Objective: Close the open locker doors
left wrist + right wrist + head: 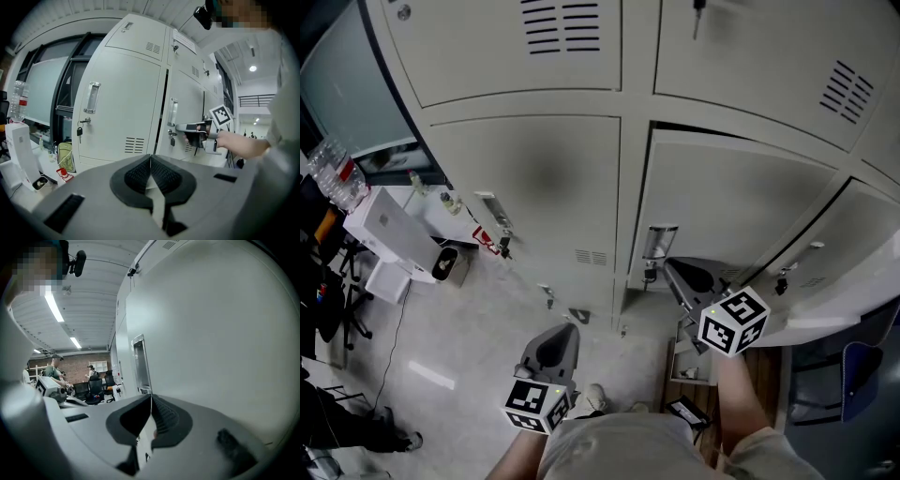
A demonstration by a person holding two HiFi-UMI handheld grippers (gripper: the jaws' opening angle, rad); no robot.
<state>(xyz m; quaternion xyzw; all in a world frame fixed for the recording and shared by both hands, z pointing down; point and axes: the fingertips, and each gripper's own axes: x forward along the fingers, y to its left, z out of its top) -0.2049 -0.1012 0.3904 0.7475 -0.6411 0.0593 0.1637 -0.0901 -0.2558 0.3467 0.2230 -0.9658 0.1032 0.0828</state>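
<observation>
The cream lockers (525, 178) fill the head view from above. One lower door (727, 202) stands slightly ajar, with a dark gap along its top and left edge (162, 112). Further right, another door (853, 248) hangs open wider. My right gripper (667, 264) is shut and empty, its tips close to the ajar door just below the handle (658, 242); whether they touch I cannot tell. In the right gripper view that door's face (211, 333) and handle recess (139, 362) loom close ahead of the gripper (150, 397). My left gripper (570, 328) is shut, empty, and held back from the closed door (117, 103).
White boxes (389, 230) and water bottles (337, 173) sit on a desk at the left. Keys hang from the lock (502, 246) on the closed door. A blue chair (862, 366) stands at the right. Office chairs (96, 387) and people (54, 369) are far off.
</observation>
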